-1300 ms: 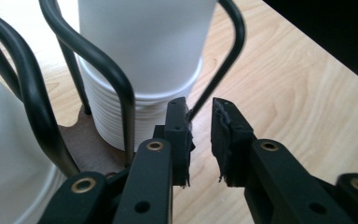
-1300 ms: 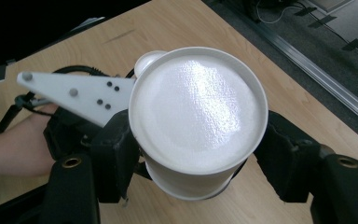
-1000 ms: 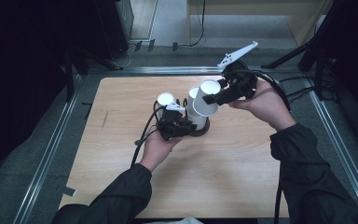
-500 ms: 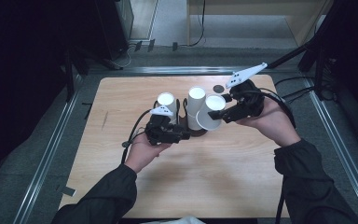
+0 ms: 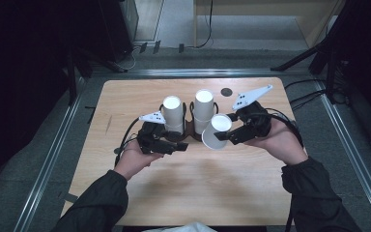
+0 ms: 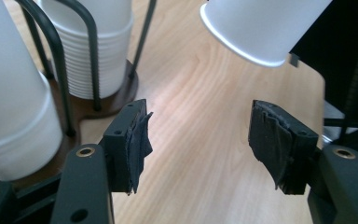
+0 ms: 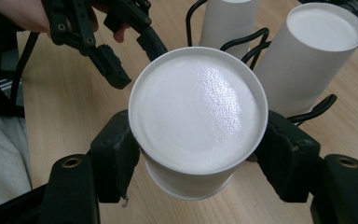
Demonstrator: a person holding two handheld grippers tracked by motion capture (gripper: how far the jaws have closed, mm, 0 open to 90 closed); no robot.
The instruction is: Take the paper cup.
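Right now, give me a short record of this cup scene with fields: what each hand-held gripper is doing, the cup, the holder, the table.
right hand-held gripper: shut on the paper cup, jaws pressing its sides
paper cup: white, tilted, off the holder, above the table
left hand-held gripper: open, jaws have just been opening, nothing between them
cup holder: dark base with wire loops, two stacks of white cups upside down
table: light wood

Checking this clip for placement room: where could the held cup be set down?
Bare tabletop lies between both forearms toward the near edge, and along the left edge. It is crowded around the cup holder, where both stacks, the left claw and the held cup bunch.
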